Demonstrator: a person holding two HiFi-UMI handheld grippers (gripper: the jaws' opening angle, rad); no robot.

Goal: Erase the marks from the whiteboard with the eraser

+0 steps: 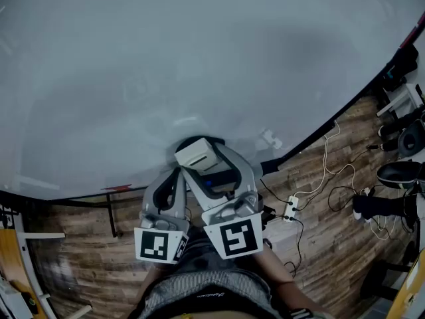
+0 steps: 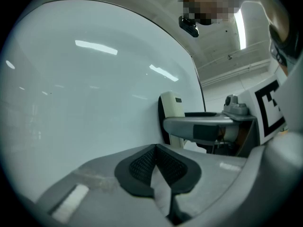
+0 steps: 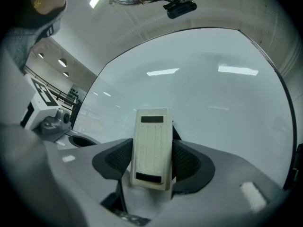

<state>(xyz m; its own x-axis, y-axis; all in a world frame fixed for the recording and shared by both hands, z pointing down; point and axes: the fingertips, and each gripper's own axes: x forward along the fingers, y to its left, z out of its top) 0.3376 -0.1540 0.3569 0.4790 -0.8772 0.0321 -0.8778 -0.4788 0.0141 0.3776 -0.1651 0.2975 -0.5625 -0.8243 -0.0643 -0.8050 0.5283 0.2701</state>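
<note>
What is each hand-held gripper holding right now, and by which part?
Right hand-held gripper clamps the eraser by its two long side edges. Left hand-held gripper is shut, holding nothing.

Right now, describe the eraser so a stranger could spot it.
Find the big whiteboard filling the upper head view. At its lower edge sit two grey grippers; the eraser is the cream ribbed block clamped in the right gripper, while the left gripper is shut on nothing.

Whiteboard (image 1: 199,52) broad, open above; left gripper (image 1: 171,181) crowds right gripper (image 1: 199,157) just beside.
</note>
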